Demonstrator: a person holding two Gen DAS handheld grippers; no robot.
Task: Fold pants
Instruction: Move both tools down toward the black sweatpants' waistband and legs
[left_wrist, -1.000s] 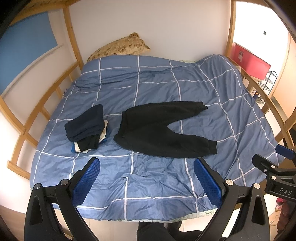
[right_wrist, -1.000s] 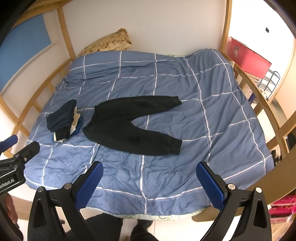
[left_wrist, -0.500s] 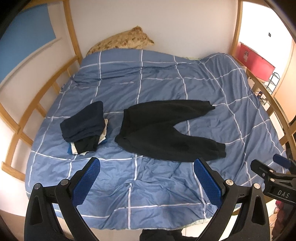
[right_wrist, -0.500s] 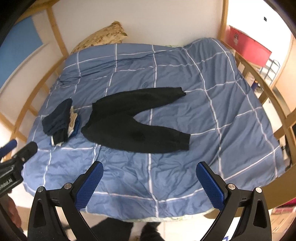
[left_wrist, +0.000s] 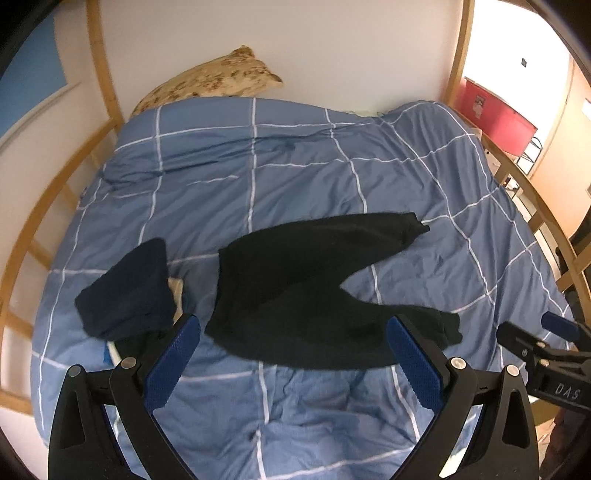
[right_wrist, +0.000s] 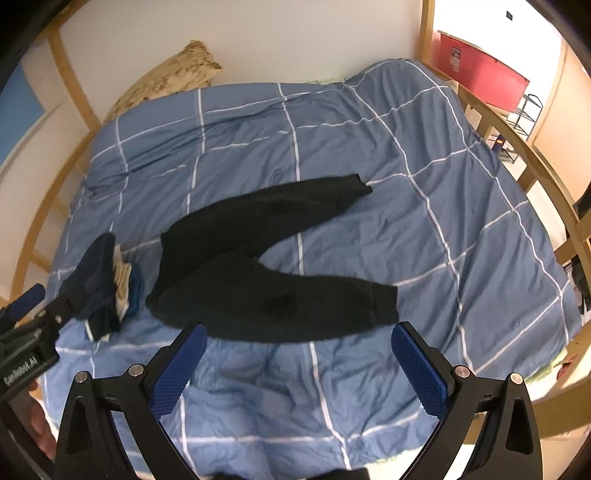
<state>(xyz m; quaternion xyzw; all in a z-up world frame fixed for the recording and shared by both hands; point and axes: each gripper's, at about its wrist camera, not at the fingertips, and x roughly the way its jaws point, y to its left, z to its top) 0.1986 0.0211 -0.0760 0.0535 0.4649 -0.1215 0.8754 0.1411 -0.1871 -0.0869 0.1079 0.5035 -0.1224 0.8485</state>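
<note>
Pants (left_wrist: 314, 291), black and soft like sweatpants, spread flat on the bed (left_wrist: 295, 177), legs splayed apart in a V, cuffs ribbed, waistband toward the left. Lying on a blue quilt (right_wrist: 406, 184) crossed by thin white lines, wrinkled near the front edge. Just left of the waistband, a small stack of folded clothes (left_wrist: 129, 291), dark navy on top, cream and blue layers showing beneath. Beyond the quilt, a mottled tan pillow (left_wrist: 214, 79) against a white wall, with a pale wooden frame (left_wrist: 103, 74) curving round the bed.

Left tool (left_wrist: 291, 365) spread wide, holding nothing, textured blue pads (left_wrist: 171, 363) on black arms, poised above the quilt just in front of the pants' lower edge. Right tool (right_wrist: 295, 369) likewise wide and empty, hovering just short of the nearer leg, apart from the cloth.
</note>
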